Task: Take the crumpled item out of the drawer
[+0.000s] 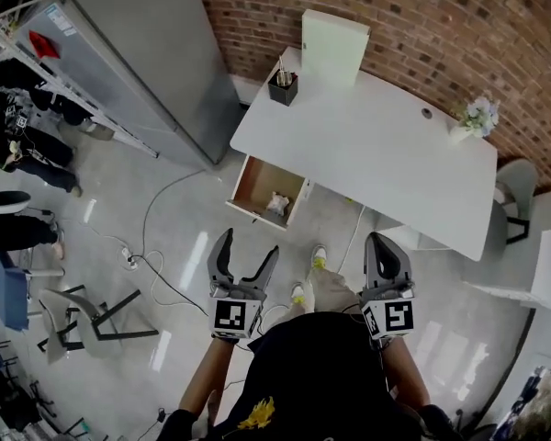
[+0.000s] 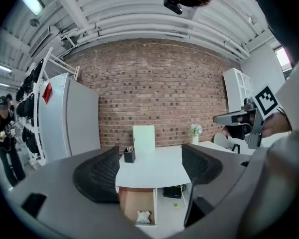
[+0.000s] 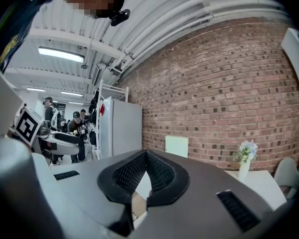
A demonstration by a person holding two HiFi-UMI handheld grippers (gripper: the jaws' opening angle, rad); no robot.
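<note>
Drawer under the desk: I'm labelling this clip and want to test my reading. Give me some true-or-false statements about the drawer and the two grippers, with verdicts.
1. The drawer is open, and the crumpled item lies inside it. True.
2. The left gripper is clamped on the crumpled item. False: its jaws stand apart with nothing between them, and it is short of the desk.
3. The right gripper has its jaws together. True.
4. The black pen holder stands inside the drawer. False: it stands on top of the desk.
</note>
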